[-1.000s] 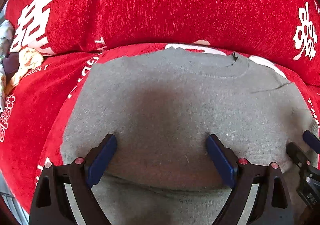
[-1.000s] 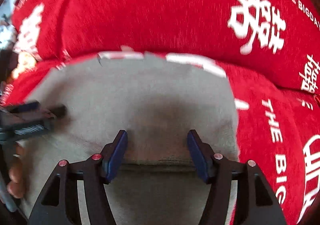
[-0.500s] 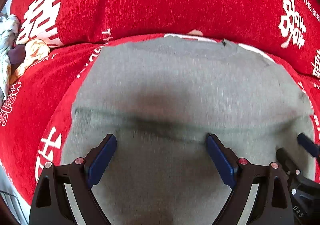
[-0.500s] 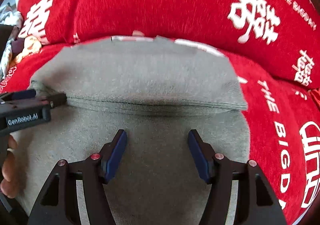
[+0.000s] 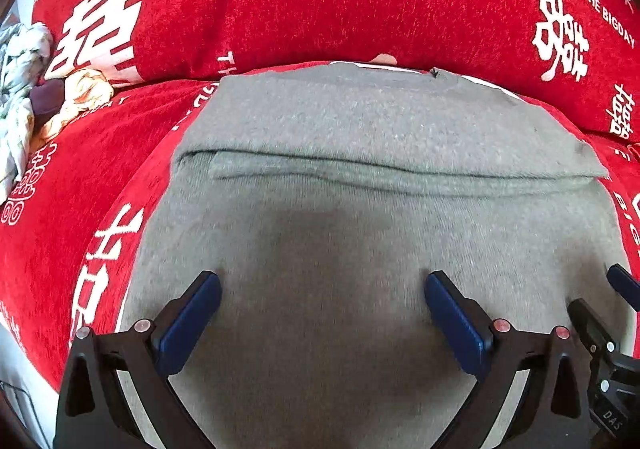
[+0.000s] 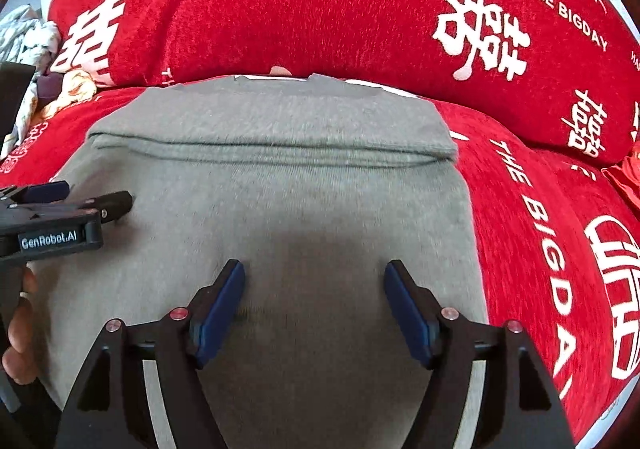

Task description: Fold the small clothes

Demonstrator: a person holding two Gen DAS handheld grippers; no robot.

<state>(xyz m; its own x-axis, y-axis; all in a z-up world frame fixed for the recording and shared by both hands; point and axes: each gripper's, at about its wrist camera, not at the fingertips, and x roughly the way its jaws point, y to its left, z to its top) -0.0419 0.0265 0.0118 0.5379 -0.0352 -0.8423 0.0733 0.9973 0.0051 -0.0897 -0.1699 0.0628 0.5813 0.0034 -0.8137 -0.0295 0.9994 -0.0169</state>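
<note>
Where a second ago the left wrist view showed the grey garment (image 5: 360,249) filling the frame with its folded edge close to the fingers, that edge now lies farther off, a clean crease running left to right across the cloth. The garment rests flat on the red cover (image 5: 280,1) with white lettering. Pointing steeply down over the near half, the left gripper (image 5: 322,297) has its jaws opening wide, with nothing between them and the pads clear of the cloth. A heap of pale clothes (image 5: 24,89) sits far left.

In the right wrist view the same crease has likewise receded from the fingers. Angled down over the garment (image 6: 280,209), the right gripper (image 6: 314,289) is also opening, with nothing gripped. At near left the left gripper (image 6: 76,205) juts in, a hand (image 6: 18,341) behind it.
</note>
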